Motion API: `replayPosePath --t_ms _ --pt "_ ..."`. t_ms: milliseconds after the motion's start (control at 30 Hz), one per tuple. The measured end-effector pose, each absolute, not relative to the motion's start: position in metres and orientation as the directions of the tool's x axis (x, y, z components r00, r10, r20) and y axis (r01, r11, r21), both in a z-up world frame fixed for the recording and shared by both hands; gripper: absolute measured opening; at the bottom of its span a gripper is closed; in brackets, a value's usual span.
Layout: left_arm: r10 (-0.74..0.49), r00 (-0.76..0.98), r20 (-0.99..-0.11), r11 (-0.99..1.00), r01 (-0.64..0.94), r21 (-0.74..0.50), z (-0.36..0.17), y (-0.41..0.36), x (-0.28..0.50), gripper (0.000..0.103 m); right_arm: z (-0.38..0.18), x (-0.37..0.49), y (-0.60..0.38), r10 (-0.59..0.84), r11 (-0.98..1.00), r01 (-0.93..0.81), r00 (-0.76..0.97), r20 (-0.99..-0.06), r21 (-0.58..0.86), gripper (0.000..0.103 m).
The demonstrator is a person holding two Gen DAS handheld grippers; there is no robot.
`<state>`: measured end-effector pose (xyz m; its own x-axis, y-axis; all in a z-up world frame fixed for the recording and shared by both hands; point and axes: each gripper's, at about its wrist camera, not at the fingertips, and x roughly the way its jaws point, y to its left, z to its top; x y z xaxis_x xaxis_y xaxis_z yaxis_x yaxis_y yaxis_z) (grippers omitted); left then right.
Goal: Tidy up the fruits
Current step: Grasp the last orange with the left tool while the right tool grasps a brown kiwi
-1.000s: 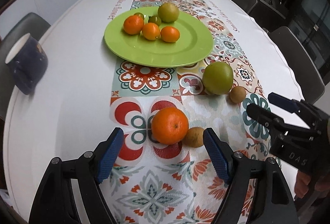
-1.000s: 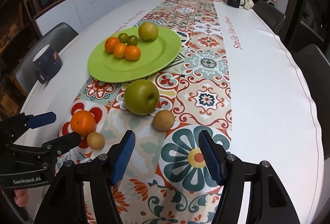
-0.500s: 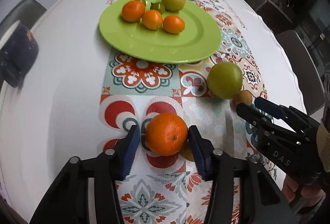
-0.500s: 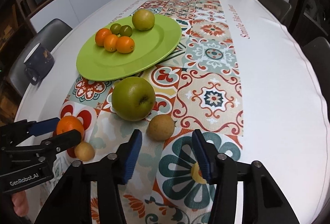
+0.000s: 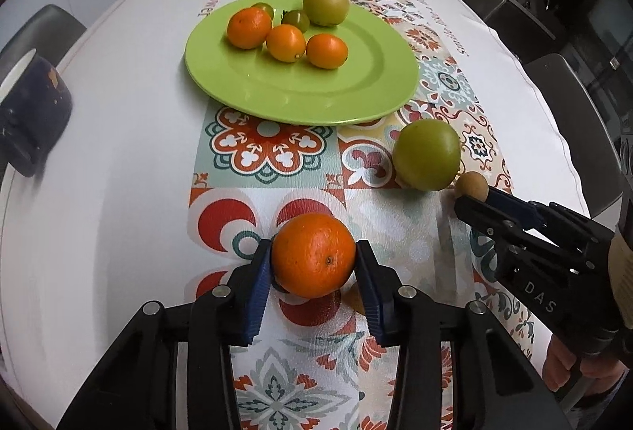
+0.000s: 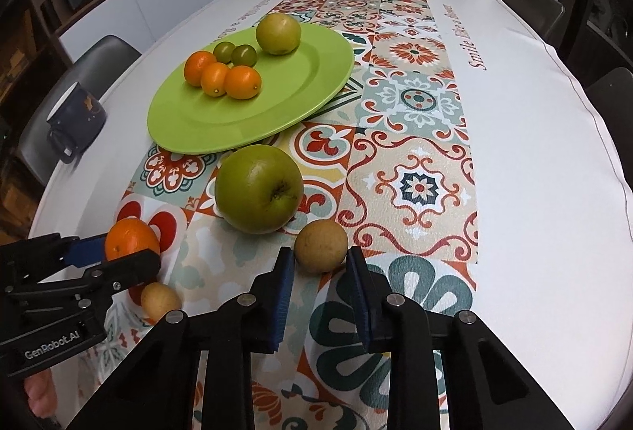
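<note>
The left tongs [image 5: 314,264] are closing, blue pads pressed on the orange [image 5: 313,255] on the desk [image 6: 554,192]. The right tongs [image 6: 321,260] have clamped the small brown fruit [image 6: 321,246], just beside the green apple [image 6: 259,189]. The green plate [image 5: 356,93] keeps its near half bare; white cloth lies open at both edges.

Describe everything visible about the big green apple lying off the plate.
The big green apple is round, smooth and yellowish green, with faint russet shading. It lies tilted on the patterned table runner, so its dark, dried end faces the right wrist camera. It sits just in front of the green plate's near rim, apparently clear of it. A small brown round fruit lies close beside it; contact is uncertain. Neither hand-held gripper touches it.
</note>
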<state>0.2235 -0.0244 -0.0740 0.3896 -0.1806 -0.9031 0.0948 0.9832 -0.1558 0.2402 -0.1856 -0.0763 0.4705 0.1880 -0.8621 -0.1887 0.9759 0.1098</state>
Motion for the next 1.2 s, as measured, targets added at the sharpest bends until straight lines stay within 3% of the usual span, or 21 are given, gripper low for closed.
replayPosePath --t_ms 300,367,400,533,567,633,700,1033,1200 --pt "-0.175 0.442 -0.88 0.983 0.124 -0.133 -0.057 -0.027 0.214 0.041 -0.051 0.222 -0.184 0.216 0.97 -0.212 0.511 -0.832 0.121 0.028" --pt "-0.183 0.457 -0.87 0.982 0.133 -0.136 -0.051 -0.027 0.211 0.041 -0.044 0.218 -0.183 0.224 0.968 -0.22 0.524 -0.822 0.124 0.025" --pt "-0.186 0.465 -0.865 0.981 0.139 -0.136 -0.048 -0.027 0.209 0.041 -0.039 0.216 -0.182 0.229 0.966 -0.226 0.532 -0.815 0.123 0.018" --pt "-0.18 0.475 -0.861 0.982 0.138 -0.129 -0.045 -0.027 0.207 0.041 -0.034 0.215 -0.181 0.234 0.964 -0.239 0.538 -0.81 0.12 0.017" --pt "-0.178 0.478 -0.86 0.982 0.138 -0.127 -0.045 -0.026 0.205 0.041 -0.036 0.216 -0.183 0.242 0.964 -0.229 0.533 -0.811 0.137 0.018" --pt "-0.168 0.484 -0.859 0.984 0.135 -0.116 -0.046 -0.025 0.2 0.041 -0.042 0.215 -0.188 0.245 0.965 -0.211 0.514 -0.822 0.156 0.034" --pt "-0.158 0.487 -0.859 0.985 0.14 -0.102 -0.048 -0.026 0.197 0.041 -0.045 0.211 -0.189 0.249 0.964 -0.212 0.516 -0.82 0.159 0.04" --pt "-0.134 0.494 -0.859 0.988 0.128 -0.081 -0.051 -0.019 0.189 0.041 -0.071 0.208 -0.179 0.265 0.954 -0.245 0.419 -0.869 0.172 0.041" --pt "-0.115 0.523 -0.845 0.989 0.142 -0.047 -0.048 -0.021 0.173 0.041 -0.057 0.187 -0.177 0.3 0.94 -0.29 0.449 -0.842 0.18 0.045"
